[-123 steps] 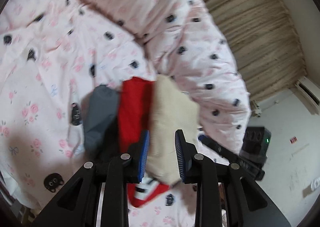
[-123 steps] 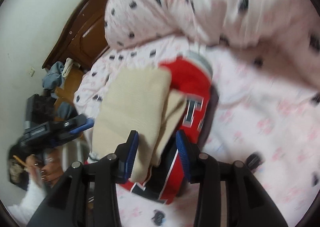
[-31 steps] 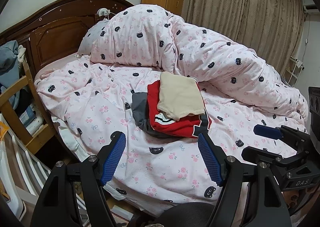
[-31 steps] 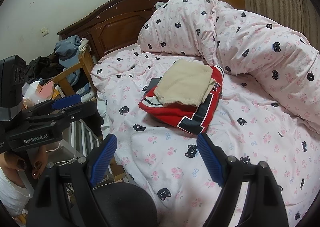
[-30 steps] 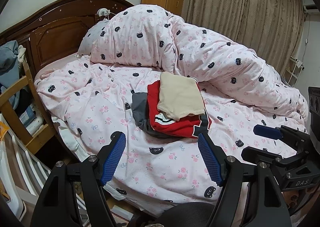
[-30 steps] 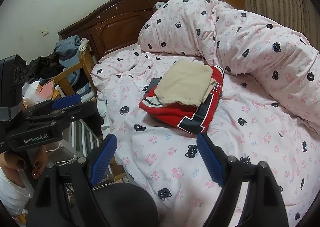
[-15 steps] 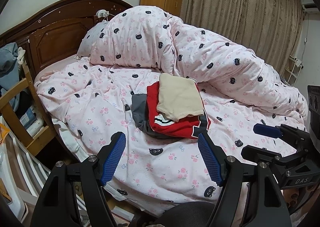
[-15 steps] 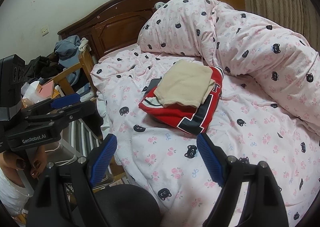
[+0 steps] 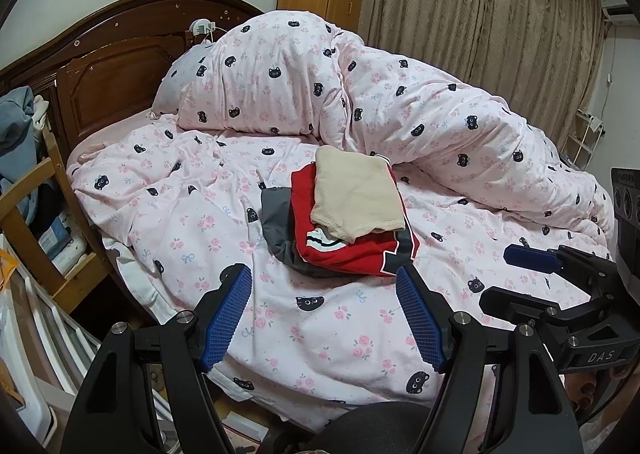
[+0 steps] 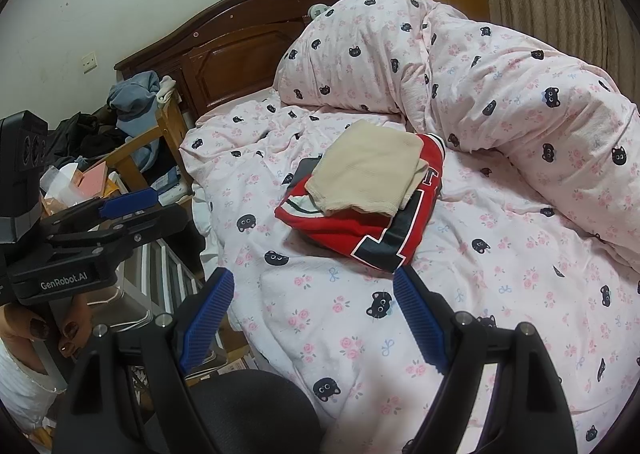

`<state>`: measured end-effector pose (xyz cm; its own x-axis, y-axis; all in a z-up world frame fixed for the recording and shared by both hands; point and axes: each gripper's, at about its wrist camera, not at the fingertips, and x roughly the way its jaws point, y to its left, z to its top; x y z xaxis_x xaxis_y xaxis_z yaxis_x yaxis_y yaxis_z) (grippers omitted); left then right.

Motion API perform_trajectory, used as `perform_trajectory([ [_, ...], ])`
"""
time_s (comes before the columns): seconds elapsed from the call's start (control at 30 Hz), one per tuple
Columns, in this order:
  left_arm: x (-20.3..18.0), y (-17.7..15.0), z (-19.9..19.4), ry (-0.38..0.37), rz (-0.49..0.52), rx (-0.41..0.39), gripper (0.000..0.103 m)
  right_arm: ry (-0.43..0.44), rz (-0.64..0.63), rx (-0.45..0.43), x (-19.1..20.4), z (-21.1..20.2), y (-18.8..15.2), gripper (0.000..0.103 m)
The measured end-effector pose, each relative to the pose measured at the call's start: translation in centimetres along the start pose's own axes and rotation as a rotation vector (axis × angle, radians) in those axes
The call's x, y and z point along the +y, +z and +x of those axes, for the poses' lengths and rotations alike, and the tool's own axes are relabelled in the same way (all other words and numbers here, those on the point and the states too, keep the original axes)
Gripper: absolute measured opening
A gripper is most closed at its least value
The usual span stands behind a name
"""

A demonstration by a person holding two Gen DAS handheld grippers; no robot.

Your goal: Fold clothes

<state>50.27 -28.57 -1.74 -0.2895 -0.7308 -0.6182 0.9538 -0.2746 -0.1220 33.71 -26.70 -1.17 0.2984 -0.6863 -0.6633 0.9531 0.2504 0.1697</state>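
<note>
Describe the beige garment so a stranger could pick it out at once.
Find the bed with the pink cat-print cover; a small stack of folded clothes lies mid-bed. The beige garment is the top layer, on the red garment and the grey garment: the only plain, pale piece.

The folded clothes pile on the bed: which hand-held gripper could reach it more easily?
Neither clearly. The left hand-held gripper and right hand-held gripper both hang open and empty, back from the clothes pile, aimed toward it.

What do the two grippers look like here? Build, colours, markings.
Both match: matte black angular frames with silver screws and ridged blue pads. The left gripper reads "GenRobot.AI" on its side in the right wrist view; the right gripper shows "DAS" in the left wrist view. No cables visible.
</note>
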Motion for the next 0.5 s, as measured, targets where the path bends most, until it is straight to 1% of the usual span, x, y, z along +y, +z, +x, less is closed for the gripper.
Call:
perform_trajectory([
  [0.5,-0.16,-0.16,-0.11,0.004,0.004,-0.006,0.07,0.001,0.004,0.001,-0.29,-0.11,-0.12,0.084],
])
